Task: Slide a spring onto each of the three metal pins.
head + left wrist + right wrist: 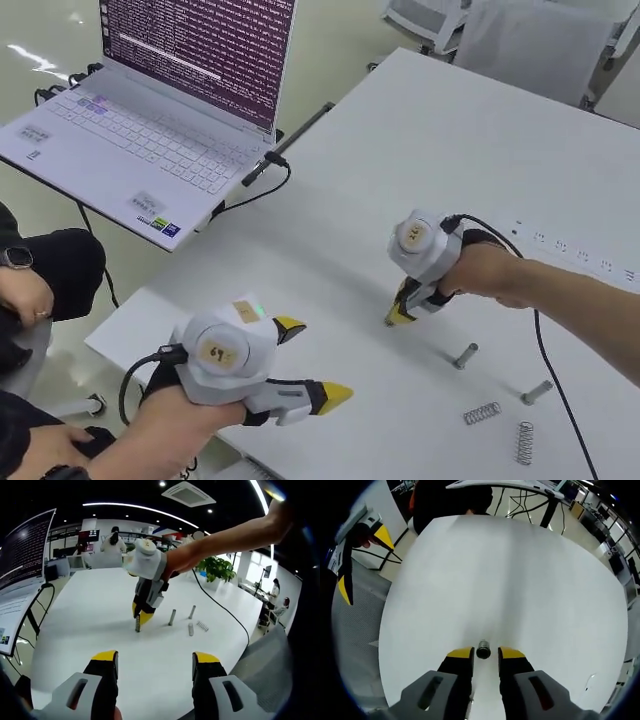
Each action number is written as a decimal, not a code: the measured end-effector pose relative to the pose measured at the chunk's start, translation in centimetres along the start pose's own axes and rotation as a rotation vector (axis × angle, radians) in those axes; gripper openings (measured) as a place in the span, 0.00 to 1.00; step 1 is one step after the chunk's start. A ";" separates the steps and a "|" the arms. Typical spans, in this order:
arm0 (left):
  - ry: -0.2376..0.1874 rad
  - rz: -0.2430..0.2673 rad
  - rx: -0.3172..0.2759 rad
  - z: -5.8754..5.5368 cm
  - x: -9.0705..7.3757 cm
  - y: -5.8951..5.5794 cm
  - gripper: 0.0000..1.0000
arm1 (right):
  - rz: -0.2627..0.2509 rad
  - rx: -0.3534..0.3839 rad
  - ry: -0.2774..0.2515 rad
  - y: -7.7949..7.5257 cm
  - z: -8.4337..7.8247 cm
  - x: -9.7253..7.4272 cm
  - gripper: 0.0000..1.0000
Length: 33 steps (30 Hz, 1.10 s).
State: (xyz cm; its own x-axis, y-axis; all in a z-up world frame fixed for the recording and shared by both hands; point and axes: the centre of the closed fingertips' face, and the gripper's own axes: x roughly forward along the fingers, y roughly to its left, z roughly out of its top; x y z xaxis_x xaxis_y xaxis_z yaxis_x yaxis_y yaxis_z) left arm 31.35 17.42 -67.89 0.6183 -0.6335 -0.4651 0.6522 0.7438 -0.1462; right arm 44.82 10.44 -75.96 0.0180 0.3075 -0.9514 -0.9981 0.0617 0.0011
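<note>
My right gripper (485,655) stands tip-down on the white table (430,140), shut on a thin upright spring (483,650). Seen from the left gripper view, the ribbed spring (137,625) sticks out below the yellow tips of the right gripper (141,614) and touches the table. Two bare metal pins (465,355) (536,392) lie to its right. Two loose springs (482,412) (524,442) lie near them. My left gripper (312,360) hovers open at the table's near left edge, nothing between its fingers (106,666).
An open laptop (170,110) sits on a separate stand at the far left, with a black cable (262,172) running to it. Another person's hand (22,295) rests at the left edge. The table's far half is bare white surface.
</note>
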 end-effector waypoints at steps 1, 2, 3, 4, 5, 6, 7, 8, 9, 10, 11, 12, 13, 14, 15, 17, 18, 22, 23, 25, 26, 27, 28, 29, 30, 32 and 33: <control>0.001 -0.001 0.001 0.0 0.0 -0.1 0.55 | -0.006 0.006 -0.008 0.0 0.1 -0.3 0.18; 0.002 -0.001 0.002 0.0 0.0 -0.1 0.55 | -0.008 0.009 -0.012 -0.1 0.1 -0.4 0.19; 0.002 -0.001 0.002 -0.1 -0.1 -0.1 0.55 | -0.013 0.017 -0.024 0.0 0.2 -0.7 0.19; 0.001 -0.002 -0.001 -0.1 -0.1 -0.2 0.55 | -0.018 0.026 -0.036 0.1 0.2 -1.2 0.20; 0.000 -0.001 -0.001 0.0 -0.2 -0.3 0.55 | -0.023 0.035 -0.043 0.1 0.2 -1.4 0.21; -0.001 0.000 -0.002 0.0 -0.2 -0.3 0.55 | -0.027 0.042 -0.052 0.2 0.1 -1.6 0.21; -0.002 0.000 -0.002 -0.1 -0.3 -0.4 0.55 | -0.027 0.047 -0.057 0.2 0.0 -1.7 0.21; -0.003 0.001 -0.004 -0.1 -0.3 -0.4 0.55 | -0.028 0.056 -0.064 0.4 -0.1 -1.9 0.22; -0.004 0.001 -0.004 -0.1 -0.3 -0.4 0.55 | -0.032 0.061 -0.070 0.5 -0.1 -2.0 0.22; -0.005 0.001 -0.004 -0.1 -0.4 -0.5 0.55 | -0.033 0.071 -0.075 0.5 -0.3 -2.0 0.22; -0.005 0.001 -0.004 0.0 -0.4 -0.6 0.55 | -0.033 0.076 -0.078 0.6 -0.4 -2.0 0.22; -0.005 0.000 -0.003 0.0 -0.5 -0.6 0.55 | -0.034 0.081 -0.081 0.8 -0.5 -2.1 0.22; -0.005 0.000 -0.002 0.0 -0.5 -0.7 0.55 | -0.035 0.084 -0.083 0.9 -0.6 -2.1 0.23; -0.004 -0.001 0.000 0.0 -0.5 -0.7 0.55 | -0.034 0.091 -0.086 1.1 -0.8 -2.2 0.23; -0.003 -0.002 0.003 0.0 -0.5 -0.8 0.55 | -0.034 0.095 -0.089 1.3 -1.0 -2.2 0.23; -0.003 -0.003 0.007 0.2 -0.6 -0.9 0.55 | -0.032 0.106 -0.092 1.6 -1.4 -2.3 0.23; -0.003 -0.003 0.010 0.3 -0.6 -0.9 0.55 | -0.032 0.109 -0.093 1.7 -1.5 -2.3 0.23; -0.008 0.000 0.012 0.6 -0.7 -0.9 0.55 | -0.037 0.136 -0.111 2.2 -2.0 -2.6 0.24; -0.008 0.001 0.012 0.6 -0.7 -0.9 0.55 | -0.037 0.147 -0.120 2.2 -2.0 -2.7 0.24; -0.010 0.001 0.011 0.7 -0.8 -0.9 0.55 | -0.044 0.184 -0.153 2.3 -2.0 -3.2 0.24; -0.010 0.000 0.013 0.8 -0.8 -1.0 0.55 | -0.050 0.205 -0.170 2.4 -2.0 -3.4 0.24; -0.010 0.000 0.014 0.8 -0.8 -1.0 0.55 | -0.055 0.220 -0.184 2.4 -2.1 -3.6 0.25; -0.010 -0.002 0.014 0.8 -0.8 -1.1 0.55 | -0.057 0.236 -0.197 2.4 -2.2 -3.8 0.25; -0.009 -0.002 0.015 0.9 -0.8 -1.1 0.55 | -0.065 0.252 -0.208 2.3 -2.3 -4.0 0.25; -0.009 -0.002 0.018 1.0 -0.8 -1.2 0.55 | -0.073 0.275 -0.226 2.4 -2.3 -4.3 0.26; -0.011 -0.003 0.018 1.1 -0.8 -1.2 0.55 | -0.077 0.296 -0.247 2.5 -2.6 -4.9 0.28; -0.011 -0.003 0.018 1.1 -0.7 -1.2 0.56 | -0.084 0.308 -0.265 2.6 -2.7 -5.3 0.29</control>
State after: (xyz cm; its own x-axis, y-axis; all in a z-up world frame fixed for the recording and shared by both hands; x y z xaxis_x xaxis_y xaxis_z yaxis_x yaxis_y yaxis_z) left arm 30.58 16.73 -66.39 0.6209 -0.6386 -0.4546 0.6620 0.7378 -0.1321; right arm 42.00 6.43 -71.69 0.1533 0.5203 -0.8401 -0.9291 0.3655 0.0569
